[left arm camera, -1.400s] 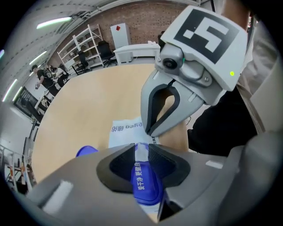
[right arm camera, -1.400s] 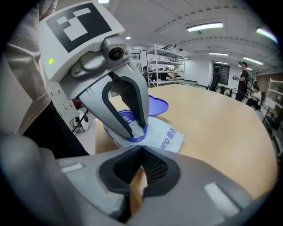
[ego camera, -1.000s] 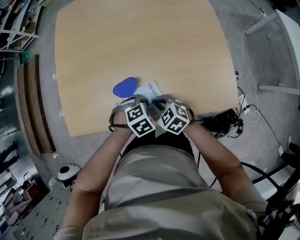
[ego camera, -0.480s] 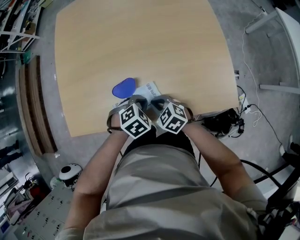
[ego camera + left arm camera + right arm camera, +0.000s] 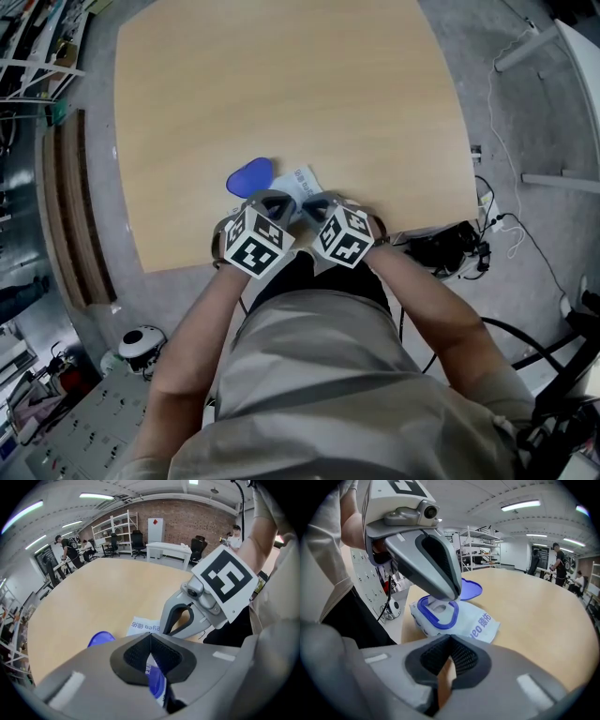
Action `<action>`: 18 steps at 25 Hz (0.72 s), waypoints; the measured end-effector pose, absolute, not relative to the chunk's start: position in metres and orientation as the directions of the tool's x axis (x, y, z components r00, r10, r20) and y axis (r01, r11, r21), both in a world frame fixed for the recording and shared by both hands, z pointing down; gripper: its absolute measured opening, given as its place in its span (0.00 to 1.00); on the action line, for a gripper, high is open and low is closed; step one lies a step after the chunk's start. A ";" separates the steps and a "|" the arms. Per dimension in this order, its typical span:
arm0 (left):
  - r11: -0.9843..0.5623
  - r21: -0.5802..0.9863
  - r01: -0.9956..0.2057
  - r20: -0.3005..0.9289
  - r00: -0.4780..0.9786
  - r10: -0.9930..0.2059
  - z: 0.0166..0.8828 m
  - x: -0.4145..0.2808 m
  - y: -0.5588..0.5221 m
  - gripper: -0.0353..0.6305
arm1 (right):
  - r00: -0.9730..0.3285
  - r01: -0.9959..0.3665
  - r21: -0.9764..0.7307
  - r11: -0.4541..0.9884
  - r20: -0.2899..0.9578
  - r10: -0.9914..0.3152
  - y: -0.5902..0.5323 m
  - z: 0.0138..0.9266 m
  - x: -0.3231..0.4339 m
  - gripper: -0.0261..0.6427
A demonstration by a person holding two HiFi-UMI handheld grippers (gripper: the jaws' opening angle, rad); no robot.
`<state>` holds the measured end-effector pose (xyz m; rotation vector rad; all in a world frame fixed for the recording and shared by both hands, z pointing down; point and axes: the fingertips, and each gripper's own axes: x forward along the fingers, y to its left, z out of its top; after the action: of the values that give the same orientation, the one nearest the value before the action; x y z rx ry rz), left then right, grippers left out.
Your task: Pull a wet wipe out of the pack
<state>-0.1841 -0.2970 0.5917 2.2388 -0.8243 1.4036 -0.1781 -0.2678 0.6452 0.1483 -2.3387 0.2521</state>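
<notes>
A white and blue wet wipe pack (image 5: 302, 180) lies near the table's front edge, its blue flip lid (image 5: 249, 174) swung open to the left. In the right gripper view the pack's blue-ringed opening (image 5: 437, 611) shows a white tuft of wipe (image 5: 436, 604) rising to the tips of my left gripper (image 5: 454, 595), which is shut on it just above the opening. My right gripper (image 5: 314, 202) is shut and empty, its tips by the pack's near right end. Through its jaws (image 5: 450, 641) only bare wood shows.
The round-cornered wooden table (image 5: 281, 84) stretches away behind the pack. The person's torso and arms fill the near side. On the floor are cables and a power strip (image 5: 450, 246) at the right, a white round device (image 5: 139, 345) at the left, and shelving (image 5: 28, 56).
My left gripper has risen and rolled, its marker cube shifting left in the head view. The right gripper and the pack have stayed in place.
</notes>
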 end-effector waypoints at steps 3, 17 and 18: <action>-0.738 0.016 -0.675 0.890 0.347 -0.298 0.584 -0.185 -0.302 0.06 | -0.700 -0.179 -0.136 0.974 0.713 -0.028 -0.269 0.646 -0.178 0.04; -0.671 0.020 -0.742 0.841 0.376 -0.390 0.545 -0.194 -0.314 0.06 | -0.707 -0.156 -0.138 0.978 0.707 -0.013 -0.263 0.643 -0.181 0.04; -0.666 0.020 -0.746 0.837 0.376 -0.396 0.543 -0.195 -0.314 0.06 | -0.707 -0.154 -0.138 0.978 0.707 -0.012 -0.262 0.643 -0.181 0.04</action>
<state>-0.1948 -0.3136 0.5429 2.2457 -0.9904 1.2037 -0.1812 -0.2623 0.6432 0.1151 -2.3475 0.2386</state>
